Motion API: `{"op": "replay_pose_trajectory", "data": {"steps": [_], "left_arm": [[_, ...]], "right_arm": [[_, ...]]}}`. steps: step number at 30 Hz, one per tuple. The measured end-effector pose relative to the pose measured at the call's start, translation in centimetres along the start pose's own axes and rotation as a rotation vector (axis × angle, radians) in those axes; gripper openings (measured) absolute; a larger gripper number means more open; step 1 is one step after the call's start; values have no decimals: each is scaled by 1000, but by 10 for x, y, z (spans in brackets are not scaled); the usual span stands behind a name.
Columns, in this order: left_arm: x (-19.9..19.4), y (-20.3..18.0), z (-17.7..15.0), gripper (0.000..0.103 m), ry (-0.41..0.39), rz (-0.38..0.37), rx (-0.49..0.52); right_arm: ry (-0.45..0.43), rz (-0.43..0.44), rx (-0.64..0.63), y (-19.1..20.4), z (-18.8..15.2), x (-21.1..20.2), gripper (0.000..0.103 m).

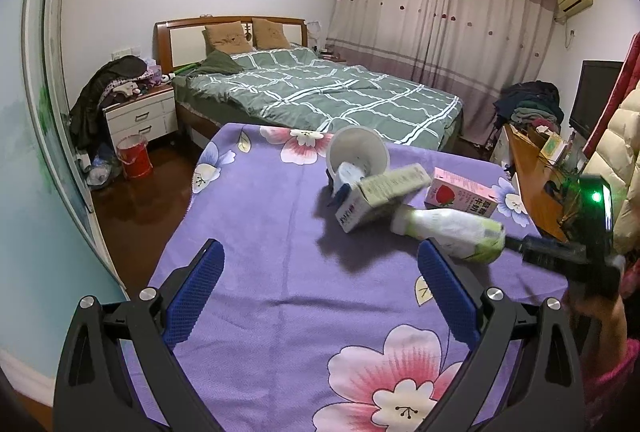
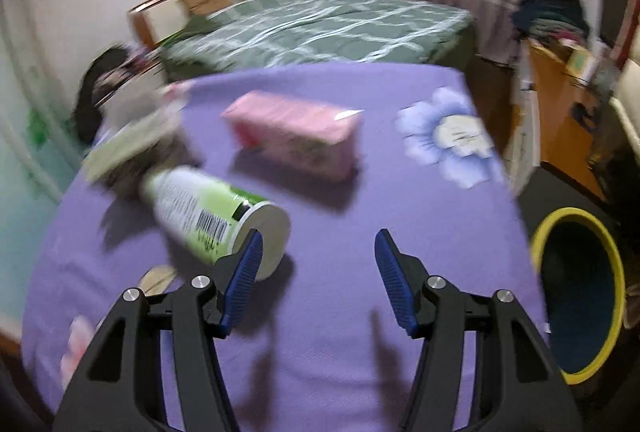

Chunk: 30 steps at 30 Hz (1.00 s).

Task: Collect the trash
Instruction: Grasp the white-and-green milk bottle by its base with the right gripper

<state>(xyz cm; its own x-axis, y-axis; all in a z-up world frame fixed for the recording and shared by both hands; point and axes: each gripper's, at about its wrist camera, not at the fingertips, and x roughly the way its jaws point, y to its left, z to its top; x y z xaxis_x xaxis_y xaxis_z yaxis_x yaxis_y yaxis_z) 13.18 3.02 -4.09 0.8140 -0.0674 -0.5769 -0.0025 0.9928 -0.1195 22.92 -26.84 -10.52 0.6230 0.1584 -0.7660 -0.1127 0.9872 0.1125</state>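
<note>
Both claws gape empty: the right claw (image 2: 318,246) beside the bottle (image 2: 208,210), the left claw (image 1: 320,252) over the desk (image 1: 280,232).

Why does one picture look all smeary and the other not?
Right wrist view: motion blur smears the pink rectangular carton and green-and-white plastic bottle. Left wrist view: sharp, printing on the carton shows, though fisheye bends the walls.

The table (image 1: 280,272) has a soft matt cloth. The bottle (image 2: 208,212) looks like shiny smooth plastic. The pink carton (image 2: 296,132) is paper.
</note>
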Motion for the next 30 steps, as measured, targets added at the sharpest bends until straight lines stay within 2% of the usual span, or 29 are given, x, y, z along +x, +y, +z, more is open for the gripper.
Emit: {"op": "replay_pose_trajectory", "data": {"steps": [3,8,12,16,19,26,27,28,30], "left_arm": [[-5,-2,0,96,-6,-3,4],[-10,3,-1,96,-12,2,-2],[-9,6,-2,96,-11,3,-12],[-8,4,-3,96,-5,-5,-8],[-8,1,-4,96,-4,-9,-1],[-3,-2,-3,96,1,-21,2],[-3,-4,-4,96,3,-23,6],[-2,-4,-4,96,5,-24,7],[1,-5,-4,96,11,-27,9]], "right_arm": [[10,61,-34,14,-9,-10,56],[-61,79,-8,12,-9,-36,57],[-114,123,-12,14,-1,-42,71],[-123,126,-96,26,13,-20,82],[-60,188,-132,34,20,3,82],[-4,187,-160,49,15,30,81],[0,186,-157,49,14,32,77],[13,180,-153,48,13,34,69],[31,193,-143,47,12,36,61]]}}
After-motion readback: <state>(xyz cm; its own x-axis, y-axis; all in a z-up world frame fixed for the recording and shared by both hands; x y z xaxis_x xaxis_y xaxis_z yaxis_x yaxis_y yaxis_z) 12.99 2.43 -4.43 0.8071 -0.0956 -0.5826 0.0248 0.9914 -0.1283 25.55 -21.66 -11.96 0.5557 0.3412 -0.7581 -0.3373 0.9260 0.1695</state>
